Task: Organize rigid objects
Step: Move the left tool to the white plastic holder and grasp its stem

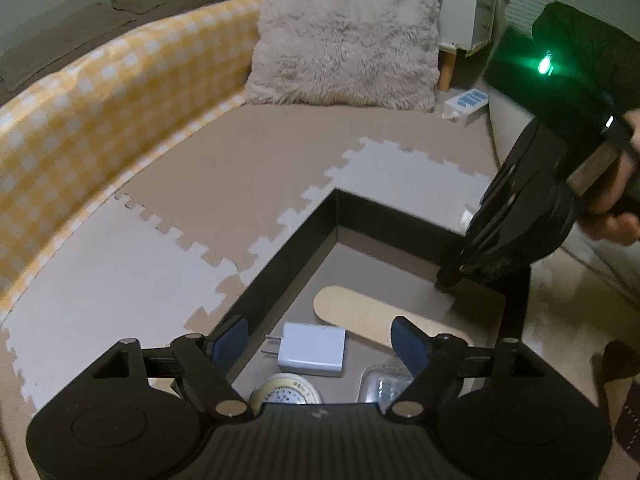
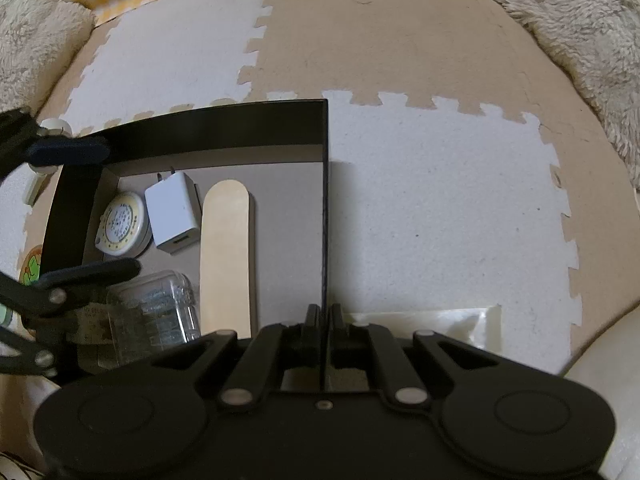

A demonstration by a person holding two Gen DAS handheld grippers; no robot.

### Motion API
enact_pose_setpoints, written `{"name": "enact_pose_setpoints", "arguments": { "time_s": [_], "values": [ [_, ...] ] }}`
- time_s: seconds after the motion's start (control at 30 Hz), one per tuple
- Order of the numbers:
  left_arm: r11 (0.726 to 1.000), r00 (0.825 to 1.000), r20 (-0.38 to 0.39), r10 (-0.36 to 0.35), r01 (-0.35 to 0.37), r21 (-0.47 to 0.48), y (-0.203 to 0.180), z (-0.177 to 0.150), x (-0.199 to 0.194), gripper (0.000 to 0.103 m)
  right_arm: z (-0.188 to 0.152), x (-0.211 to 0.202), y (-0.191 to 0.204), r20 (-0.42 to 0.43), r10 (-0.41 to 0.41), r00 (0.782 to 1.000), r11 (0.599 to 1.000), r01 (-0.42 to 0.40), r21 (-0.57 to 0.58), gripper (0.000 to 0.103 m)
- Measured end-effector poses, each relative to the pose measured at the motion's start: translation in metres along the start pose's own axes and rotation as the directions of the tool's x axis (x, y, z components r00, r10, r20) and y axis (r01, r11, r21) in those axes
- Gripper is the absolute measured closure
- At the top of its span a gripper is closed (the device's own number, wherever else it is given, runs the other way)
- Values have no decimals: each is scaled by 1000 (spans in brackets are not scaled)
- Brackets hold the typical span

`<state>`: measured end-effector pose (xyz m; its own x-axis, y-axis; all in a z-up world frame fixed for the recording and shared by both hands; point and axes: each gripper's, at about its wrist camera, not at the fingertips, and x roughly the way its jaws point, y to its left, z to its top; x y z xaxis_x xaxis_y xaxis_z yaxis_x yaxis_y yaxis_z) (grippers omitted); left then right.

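The black box [image 2: 192,128] sits on the puzzle floor mat [image 2: 440,208]. In the right wrist view it fills the left middle of the frame. The right gripper [image 2: 324,320] has its jaws pressed together on the thin right wall of the box, low in the middle of the frame. That pinch likely keeps the box from sliding.

The left gripper [image 1: 320,340] hangs over the box with its jaws spread wide. Nothing is between them. The white charger [image 1: 310,348] lies flat on the box floor right under that gap, low in the middle of the left wrist view.

To do this step well, I think the left gripper should lift straight up and clear of the wall, so it does not bump the things already inside. The right one should keep the box steady.

Inside the box I count one white charger, one wooden stick [image 2: 228,256], one round tape measure [image 2: 122,224] and one clear plastic case [image 2: 160,308]. That makes four things, close together on the left side.
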<state>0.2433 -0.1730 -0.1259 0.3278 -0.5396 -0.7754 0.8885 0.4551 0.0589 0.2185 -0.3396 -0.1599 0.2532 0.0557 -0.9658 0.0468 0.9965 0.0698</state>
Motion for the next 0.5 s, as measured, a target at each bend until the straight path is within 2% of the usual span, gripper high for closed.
{"name": "enact_pose_setpoints", "arguments": {
  "time_s": [0.07, 0.27, 0.5],
  "values": [
    [1000, 1000, 7, 12, -12, -4, -2, 3, -8, 16, 0, 1, 0, -1, 0, 1000, 1000, 0, -1, 98],
    [997, 998, 25, 65, -64, -45, 3, 8, -32, 13, 0, 6, 0, -15, 0, 1000, 1000, 0, -2, 99],
    [976, 985, 54, 166, -157, -151, 23, 3, -61, 8, -2, 13, 3, -38, -21, 999, 1000, 20, -22, 99]
  ]
}}
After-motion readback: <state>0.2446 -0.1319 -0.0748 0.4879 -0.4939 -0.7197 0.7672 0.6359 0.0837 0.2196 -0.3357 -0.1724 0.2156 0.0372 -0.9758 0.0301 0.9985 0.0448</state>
